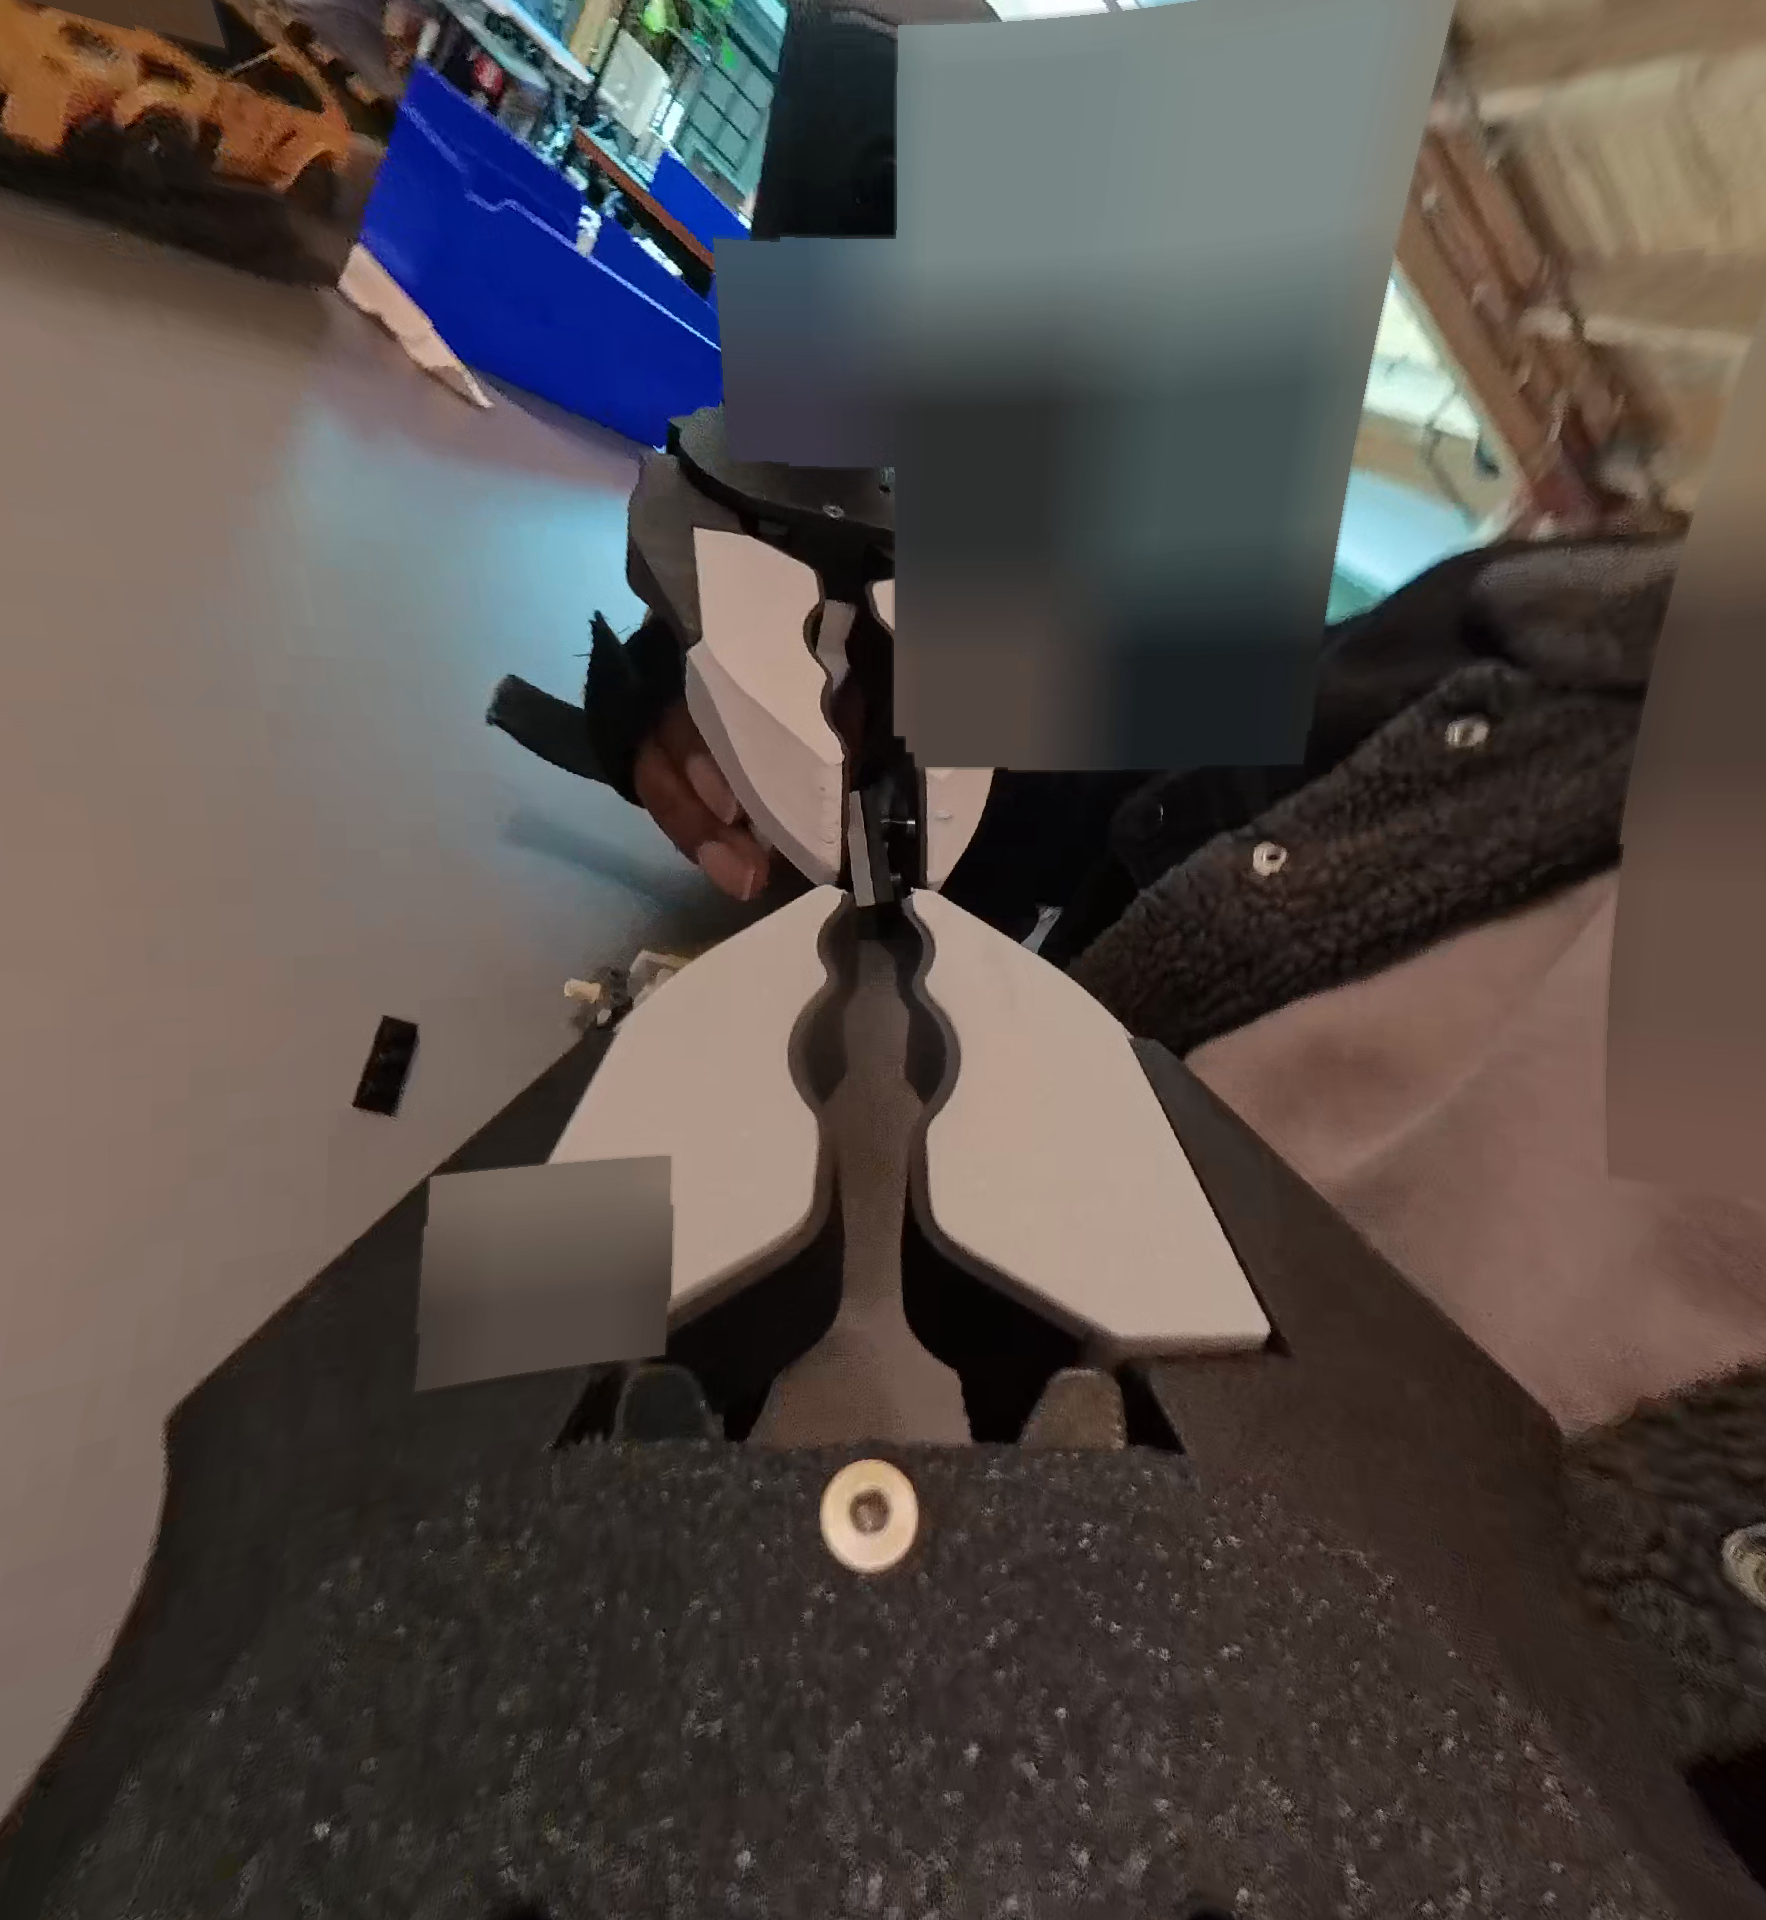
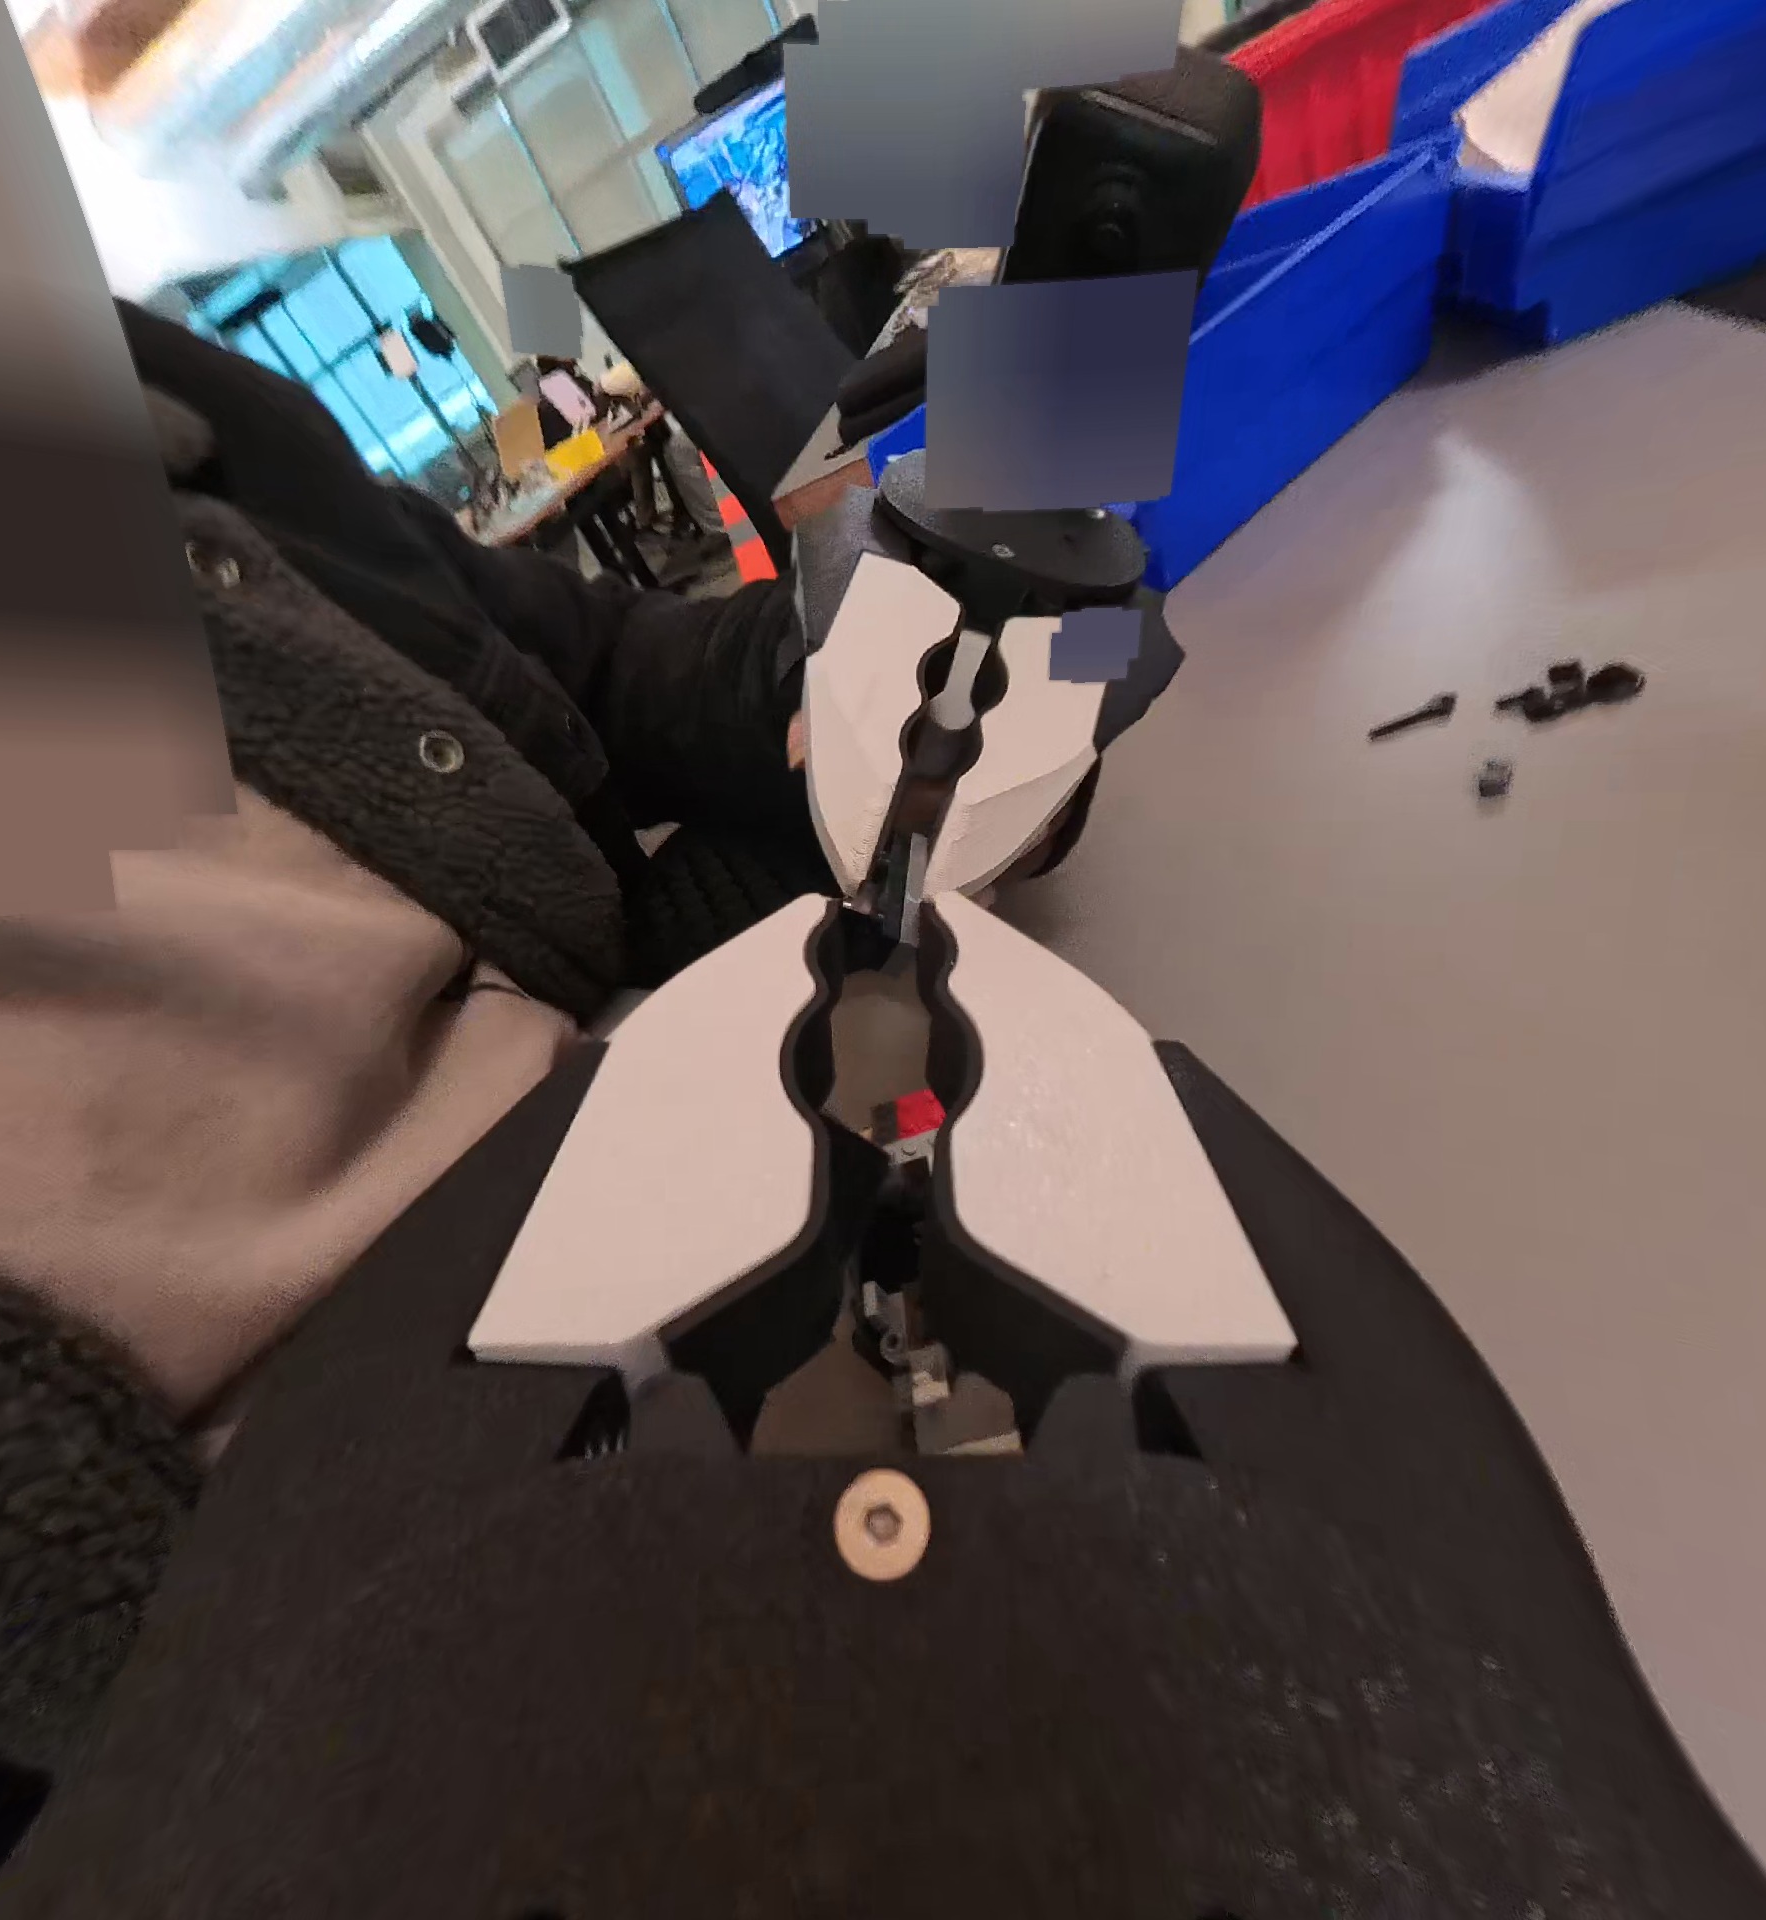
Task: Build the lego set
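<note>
My two grippers meet tip to tip above the grey table [image 1: 183, 727]. My left gripper [image 1: 874, 912] is shut on a small black lego piece [image 1: 871, 854] that reaches up between the fingers of the right gripper [image 1: 863, 878] facing it. In the right wrist view my right gripper [image 2: 879, 916] is shut at its tips on a dark lego piece [image 2: 905, 868] that also sits in the left gripper's [image 2: 900, 883] tips. A red, grey and black lego assembly [image 2: 910, 1120] shows through the gap between my right fingers; I cannot tell whether it is held.
Loose black lego parts [image 2: 1570, 688] and a small grey one [image 2: 1492, 777] lie on the table [image 2: 1481, 1039]. A black brick [image 1: 385, 1065] and small white parts [image 1: 598, 992] lie left. Blue bins [image 2: 1326, 343] [image 1: 536, 260] stand behind. A person's fleece jacket [image 1: 1378, 831] is close. Both grippers' tips are close together, under 4 cm apart. The black brick [image 1: 385, 1065] sits 11 centimetres or so from the ends of my right fingers.
</note>
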Demonstrator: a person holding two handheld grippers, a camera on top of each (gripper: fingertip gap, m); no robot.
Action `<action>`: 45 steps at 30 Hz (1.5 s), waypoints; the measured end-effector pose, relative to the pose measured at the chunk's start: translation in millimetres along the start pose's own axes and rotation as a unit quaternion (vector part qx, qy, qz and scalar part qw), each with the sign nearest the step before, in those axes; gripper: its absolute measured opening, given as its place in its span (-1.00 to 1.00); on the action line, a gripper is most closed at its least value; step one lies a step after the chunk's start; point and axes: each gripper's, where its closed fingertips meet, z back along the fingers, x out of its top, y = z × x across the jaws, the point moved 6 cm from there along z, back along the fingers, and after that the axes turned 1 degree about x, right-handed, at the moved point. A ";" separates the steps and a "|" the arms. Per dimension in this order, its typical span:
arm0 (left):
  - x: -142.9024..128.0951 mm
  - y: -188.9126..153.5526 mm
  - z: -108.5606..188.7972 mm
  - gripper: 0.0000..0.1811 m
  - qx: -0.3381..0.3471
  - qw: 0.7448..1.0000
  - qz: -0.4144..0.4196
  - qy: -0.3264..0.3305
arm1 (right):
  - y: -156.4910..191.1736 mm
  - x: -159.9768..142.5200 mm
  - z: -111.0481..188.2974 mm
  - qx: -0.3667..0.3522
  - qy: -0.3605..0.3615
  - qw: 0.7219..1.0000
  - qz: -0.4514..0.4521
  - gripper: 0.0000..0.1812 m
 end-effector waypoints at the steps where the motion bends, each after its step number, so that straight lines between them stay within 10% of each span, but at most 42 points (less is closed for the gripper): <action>1: 0.0 -2.7 0.7 -0.93 0.001 1.000 -0.029 0.009 | 3.6 0.8 -1.1 -0.006 0.009 1.000 0.029 -0.85; 17: -4.6 -29.2 9.7 -0.93 0.118 0.909 -0.382 0.117 | 27.4 -0.8 -18.4 -0.109 0.074 0.952 0.276 -0.88; 31: 1.2 9.7 12.4 -0.94 0.092 0.995 -0.009 0.042 | 15.1 -1.2 -9.2 -0.219 0.123 0.894 0.370 -0.74; 45: -14.3 12.5 3.6 -0.94 -0.005 0.987 0.145 0.066 | 15.7 -10.6 -12.8 -0.171 0.138 0.903 0.369 -0.91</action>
